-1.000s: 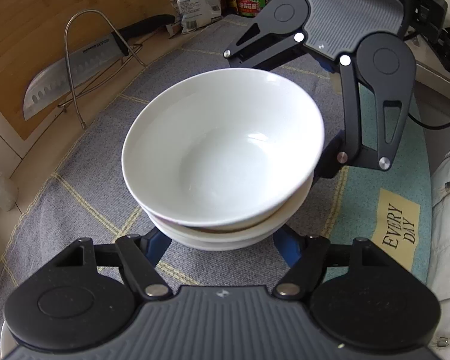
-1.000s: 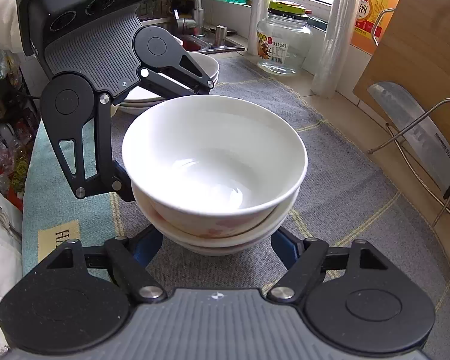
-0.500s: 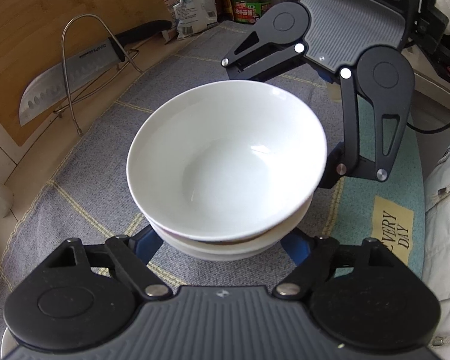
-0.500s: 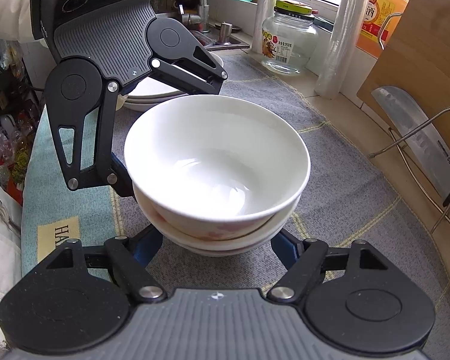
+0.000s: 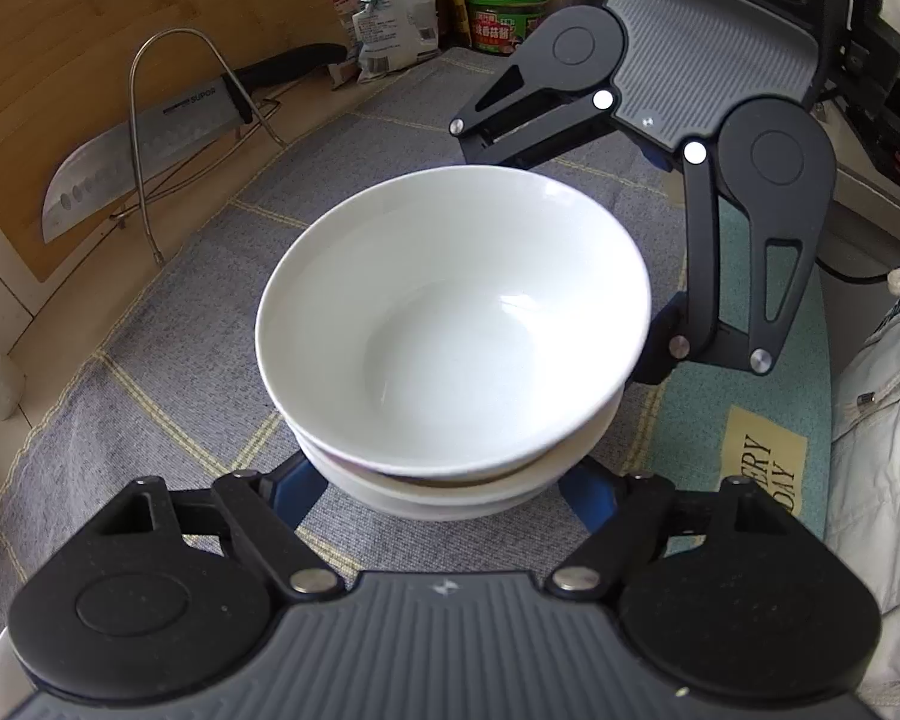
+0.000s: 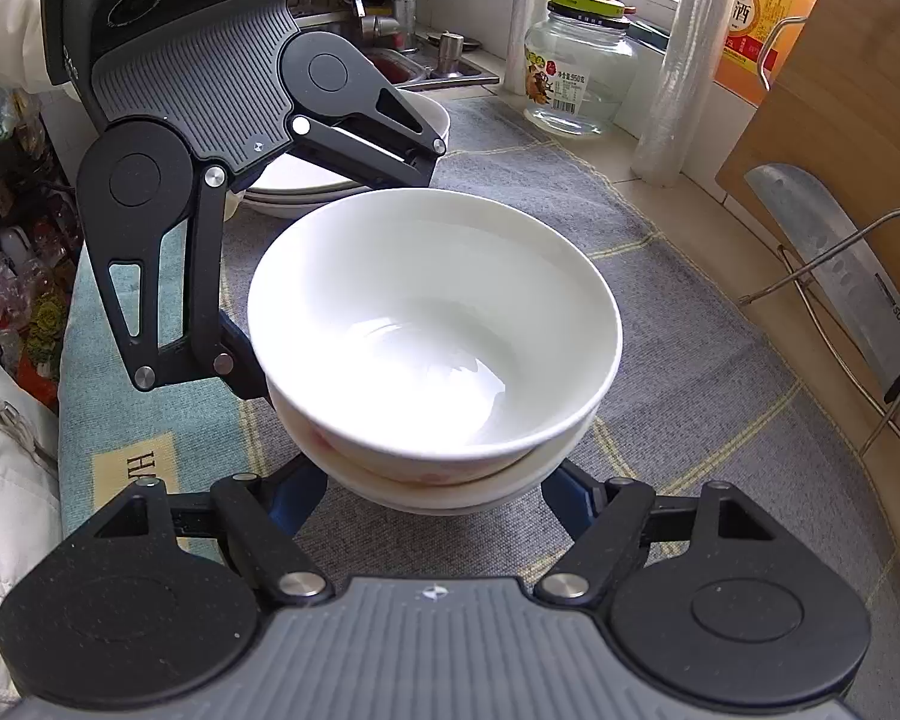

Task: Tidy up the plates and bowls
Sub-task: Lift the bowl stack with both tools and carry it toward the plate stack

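Fingers of left gripper (image 5: 450, 495) straddle the bowl stack's (image 5: 450, 330) base, jaws closing w/ bowls between; can't tell if pads press. Right gripper (image 6: 435, 495) opposite, fingers also round the base, contact hidden. Stack sits mid grey mat (image 6: 660, 300); plates (image 6: 306, 180) behind, knife (image 5: 138, 150) on rack nearby.

Under the top white bowl (image 5: 450, 324), the lower bowl (image 5: 450, 495) showed only a rim sliver; how many were stacked could not be told. Both blue fingertips (image 5: 297, 489) of the left gripper (image 5: 444, 498) vanished beneath that bowl, contact unclear. Behind it, the stacked plates (image 6: 306, 186) were mostly covered by the gripper's body. The knife (image 6: 834, 276) beside it ran off the frame.
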Motion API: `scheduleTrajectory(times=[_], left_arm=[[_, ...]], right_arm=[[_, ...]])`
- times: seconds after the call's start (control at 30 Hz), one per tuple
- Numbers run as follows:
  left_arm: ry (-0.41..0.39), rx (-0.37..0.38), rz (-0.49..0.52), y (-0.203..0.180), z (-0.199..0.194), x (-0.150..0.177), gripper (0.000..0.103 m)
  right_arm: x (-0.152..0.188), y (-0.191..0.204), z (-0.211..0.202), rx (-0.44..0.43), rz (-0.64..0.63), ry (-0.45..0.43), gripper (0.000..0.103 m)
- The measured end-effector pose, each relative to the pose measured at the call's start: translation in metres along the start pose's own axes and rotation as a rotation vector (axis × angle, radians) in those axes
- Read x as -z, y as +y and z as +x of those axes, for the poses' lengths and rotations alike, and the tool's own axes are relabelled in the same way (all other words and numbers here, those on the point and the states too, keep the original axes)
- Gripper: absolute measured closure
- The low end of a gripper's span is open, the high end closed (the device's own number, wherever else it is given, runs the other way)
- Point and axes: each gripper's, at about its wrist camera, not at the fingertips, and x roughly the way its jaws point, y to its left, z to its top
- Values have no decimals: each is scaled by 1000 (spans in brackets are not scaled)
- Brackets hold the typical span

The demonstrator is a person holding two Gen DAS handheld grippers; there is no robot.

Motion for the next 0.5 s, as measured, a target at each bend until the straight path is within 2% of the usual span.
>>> scheduleTrajectory(times=[0.33,0.5], left_arm=[[-21,-19,-51,-11,-28,-1,20],[-33,-54,-66,-15,-49,4,20]], right_arm=[[-15,15,-19,11,-64,10,21],[-26,25,-24,11,-99,3,21]])
